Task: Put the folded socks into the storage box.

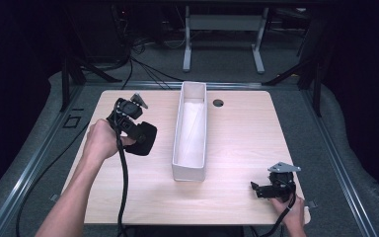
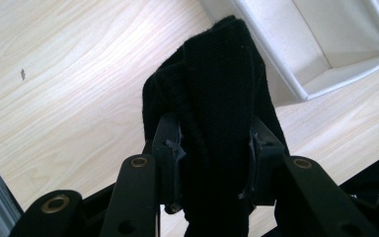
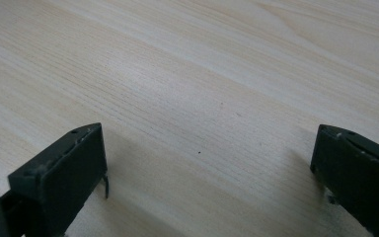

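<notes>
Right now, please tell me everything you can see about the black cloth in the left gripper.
The black cloth is dark knitted or ribbed fabric, soft and folded into a bundle. The left gripper has its jaws shut on it, one at each side. It hangs beside the long white box, left of it, over the wooden table; contact with the tabletop is unclear.

You're working in a lab. Your counter (image 1: 237,148) stands inside a metal frame (image 1: 34,158) on grey carpet (image 1: 158,61). Cables (image 1: 143,69) trail past a desk's legs (image 1: 222,42).

A box (image 1: 190,165) stands mid-table (image 1: 237,148) (lengthwise), a cloth (image 1: 145,140) to its left.
</notes>
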### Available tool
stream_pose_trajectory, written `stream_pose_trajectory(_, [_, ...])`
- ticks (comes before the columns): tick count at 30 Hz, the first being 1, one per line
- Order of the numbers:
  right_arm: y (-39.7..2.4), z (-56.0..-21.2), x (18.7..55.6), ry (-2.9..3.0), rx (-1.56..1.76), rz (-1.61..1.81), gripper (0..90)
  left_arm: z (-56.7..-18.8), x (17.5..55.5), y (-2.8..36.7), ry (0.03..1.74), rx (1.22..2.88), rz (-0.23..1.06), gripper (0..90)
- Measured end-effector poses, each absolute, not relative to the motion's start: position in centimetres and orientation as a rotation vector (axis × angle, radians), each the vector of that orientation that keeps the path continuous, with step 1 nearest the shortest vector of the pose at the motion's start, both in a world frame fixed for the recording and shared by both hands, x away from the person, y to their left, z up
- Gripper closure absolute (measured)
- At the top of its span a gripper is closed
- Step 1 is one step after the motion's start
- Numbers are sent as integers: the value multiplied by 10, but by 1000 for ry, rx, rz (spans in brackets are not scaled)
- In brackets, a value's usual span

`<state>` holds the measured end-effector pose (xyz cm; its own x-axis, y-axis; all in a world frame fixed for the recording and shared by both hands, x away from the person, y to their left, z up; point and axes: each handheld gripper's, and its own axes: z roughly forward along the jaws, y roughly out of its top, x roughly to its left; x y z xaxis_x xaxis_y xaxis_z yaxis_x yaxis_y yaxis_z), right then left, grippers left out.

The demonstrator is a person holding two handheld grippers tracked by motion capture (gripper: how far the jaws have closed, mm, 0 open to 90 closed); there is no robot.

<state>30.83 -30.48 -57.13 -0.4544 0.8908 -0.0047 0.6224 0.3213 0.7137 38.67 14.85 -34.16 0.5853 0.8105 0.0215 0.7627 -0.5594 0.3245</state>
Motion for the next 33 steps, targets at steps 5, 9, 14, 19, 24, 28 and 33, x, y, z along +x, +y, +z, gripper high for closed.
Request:
stream_pose_trajectory(5, [-305, -571, 308, 2195, 1339, 918, 0, -336, 393, 139, 1279, 2550, 249, 650])
stream_pose_trajectory(9, [-305, -571, 308, 2194, 1340, 917, 0, -332, 395, 134, 1273, 2551, 255, 650])
stream_pose_trajectory(14, [-305, -571, 308, 2195, 1341, 917, 0, -326, 398, 127, 1261, 2556, 261, 650])
stream_pose_trajectory(19, [-305, -571, 308, 2195, 1340, 917, 0, -322, 401, 120, 1247, 2564, 265, 649])
stream_pose_trajectory(24, [-305, -572, 309, 2191, 1339, 922, 0, -319, 403, 112, 1232, 2570, 267, 649])
stream_pose_trajectory(28, [-305, -572, 309, 2191, 1338, 923, 0, -317, 406, 104, 1216, 2582, 265, 649])
stream_pose_trajectory(33, [-305, -572, 309, 2191, 1339, 922, 0, -315, 408, 94, 1197, 2593, 266, 649])
